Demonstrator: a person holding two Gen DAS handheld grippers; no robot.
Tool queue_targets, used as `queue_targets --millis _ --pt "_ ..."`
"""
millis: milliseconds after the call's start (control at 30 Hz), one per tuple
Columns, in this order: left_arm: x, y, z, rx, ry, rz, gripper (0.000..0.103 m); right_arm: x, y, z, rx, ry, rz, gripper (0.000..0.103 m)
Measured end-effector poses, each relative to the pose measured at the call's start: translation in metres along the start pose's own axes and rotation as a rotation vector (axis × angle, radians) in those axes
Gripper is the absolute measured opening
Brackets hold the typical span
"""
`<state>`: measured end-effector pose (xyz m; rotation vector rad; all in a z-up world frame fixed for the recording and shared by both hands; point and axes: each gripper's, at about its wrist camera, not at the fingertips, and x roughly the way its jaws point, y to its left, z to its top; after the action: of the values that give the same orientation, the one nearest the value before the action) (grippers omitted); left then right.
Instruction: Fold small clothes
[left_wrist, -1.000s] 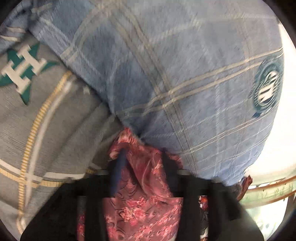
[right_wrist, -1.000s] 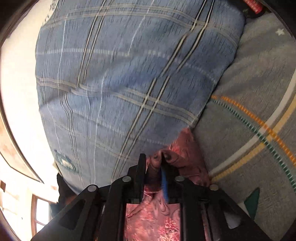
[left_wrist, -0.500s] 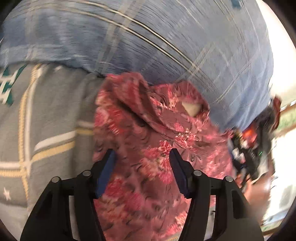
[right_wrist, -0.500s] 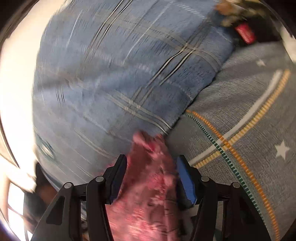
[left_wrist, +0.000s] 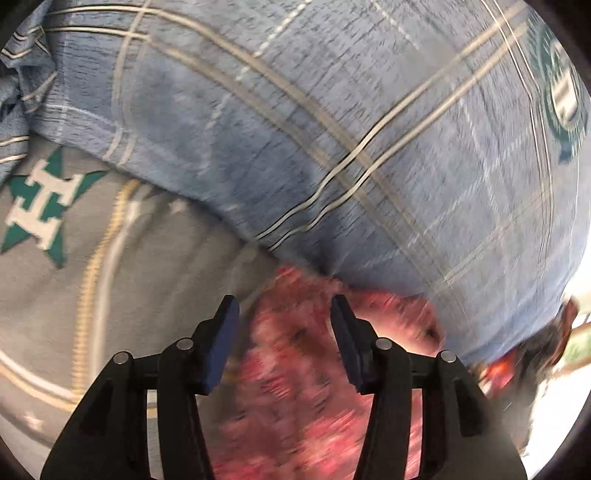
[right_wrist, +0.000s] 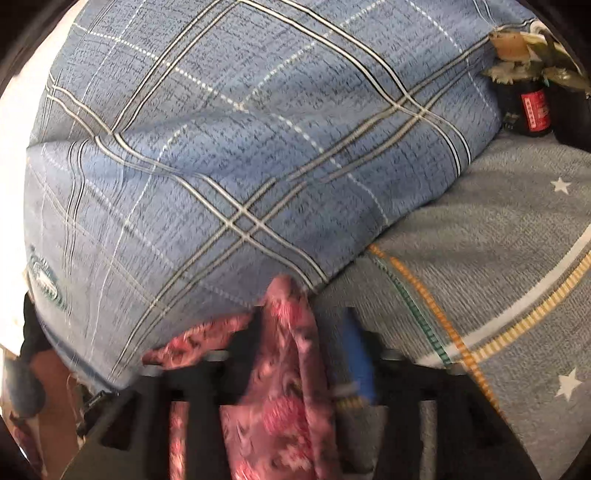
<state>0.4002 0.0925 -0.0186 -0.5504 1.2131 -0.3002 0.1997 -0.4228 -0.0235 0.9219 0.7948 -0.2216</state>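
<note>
Red floral garment (left_wrist: 295, 369) lies on the grey bedspread (left_wrist: 155, 295), its far edge tucked against the base of the blue plaid pillow (left_wrist: 332, 147) — seen in both wrist views.

Left gripper (left_wrist: 284, 314): jaws closing, with a clear gap between them; the garment lies below and between the blue pads (left_wrist: 221, 343), neither pad visibly pressing on it. This view is blurred.

Right gripper (right_wrist: 303, 332): jaws opening. A raised fold of the garment (right_wrist: 288, 369) stands between them, lying against the dark left-hand finger; the blue pad (right_wrist: 356, 354) on the other side stands apart from the cloth. Blur hides whether anything pinches, but no grip shows.

Bedspread pattern: green star with a white H (left_wrist: 40, 206) in the left wrist view; orange, green and white stripes plus small white stars (right_wrist: 569, 384) in the right wrist view.

Pillow carries a round green emblem (left_wrist: 565, 92) near its corner. Beyond the pillow's far corner — a dark bottle with a red label (right_wrist: 532, 110).
</note>
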Motion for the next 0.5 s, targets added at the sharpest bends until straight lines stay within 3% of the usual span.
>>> queue_targets --millis 67,167,200,233,300,333,367,400,467,500 --pt "0.001 0.009 -0.014 0.033 0.051 -0.022 0.059 0.005 0.001 -0.001 0.001 0.016 0.014 0.061" --pt "0.008 0.013 -0.03 0.066 0.126 -0.043 0.06 0.024 0.009 -0.009 -0.001 0.05 0.003 0.065" --pt "0.005 0.013 -0.034 0.089 0.113 -0.047 0.06 0.027 0.015 -0.01 -0.026 0.05 0.004 0.052" --pt "0.0 0.009 -0.037 0.113 0.091 -0.06 0.06 0.029 0.028 -0.012 -0.085 0.052 0.008 0.01" --pt "-0.01 0.005 -0.034 0.121 0.045 -0.136 0.06 0.023 0.043 -0.011 -0.134 -0.003 0.014 0.006" --pt "-0.016 0.005 -0.033 0.113 0.012 -0.187 0.061 0.017 0.043 -0.009 -0.108 -0.05 0.055 0.006" --pt "-0.012 0.006 -0.03 0.101 -0.002 -0.186 0.066 0.014 0.037 -0.005 -0.053 -0.08 0.094 0.006" --pt "-0.008 0.002 -0.018 0.085 -0.002 -0.134 0.066 0.018 0.029 -0.002 0.001 -0.078 0.068 0.007" --pt "0.008 0.005 -0.011 0.053 0.035 0.022 0.064 0.038 0.012 0.003 0.083 0.02 -0.071 0.012" --pt "0.01 0.009 -0.008 0.042 0.05 0.039 0.064 0.04 0.007 0.002 0.092 0.042 -0.098 0.012"
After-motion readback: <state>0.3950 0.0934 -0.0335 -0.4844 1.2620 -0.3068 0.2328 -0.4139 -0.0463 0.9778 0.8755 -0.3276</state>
